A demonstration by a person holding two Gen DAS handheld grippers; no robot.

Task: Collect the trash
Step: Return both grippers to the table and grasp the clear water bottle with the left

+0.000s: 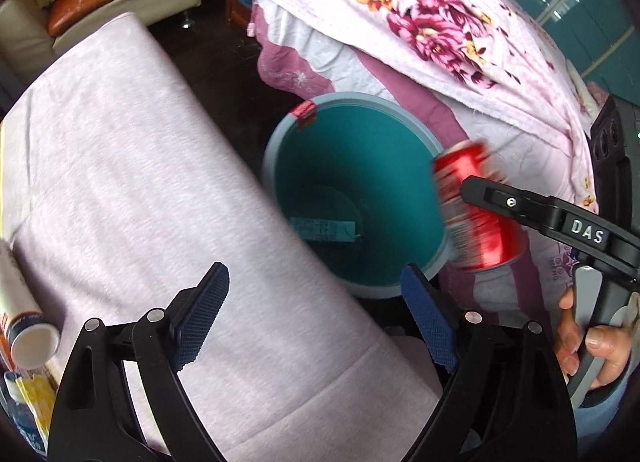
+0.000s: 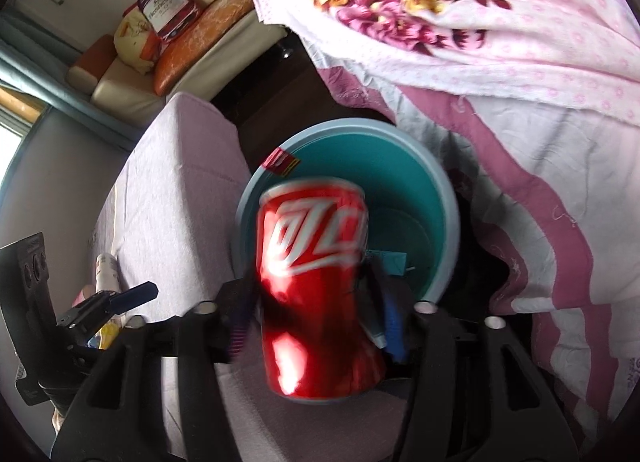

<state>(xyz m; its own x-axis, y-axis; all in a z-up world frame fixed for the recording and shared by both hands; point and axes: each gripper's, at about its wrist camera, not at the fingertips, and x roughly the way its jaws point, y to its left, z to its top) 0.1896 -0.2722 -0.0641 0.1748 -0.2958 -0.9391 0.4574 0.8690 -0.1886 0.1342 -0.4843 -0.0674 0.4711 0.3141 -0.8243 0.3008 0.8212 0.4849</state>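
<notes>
Red can (image 2: 316, 286) tilts lengthwise between spread right hand-held gripper (image 2: 316, 322) fingers.

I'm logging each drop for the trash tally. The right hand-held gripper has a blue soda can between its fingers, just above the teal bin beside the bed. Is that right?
Not quite: the can is red with white lettering, not blue, as the right wrist view shows. The rest stands: it sits between the fingers of the right hand-held gripper, just above the teal bin beside the bed.
</notes>
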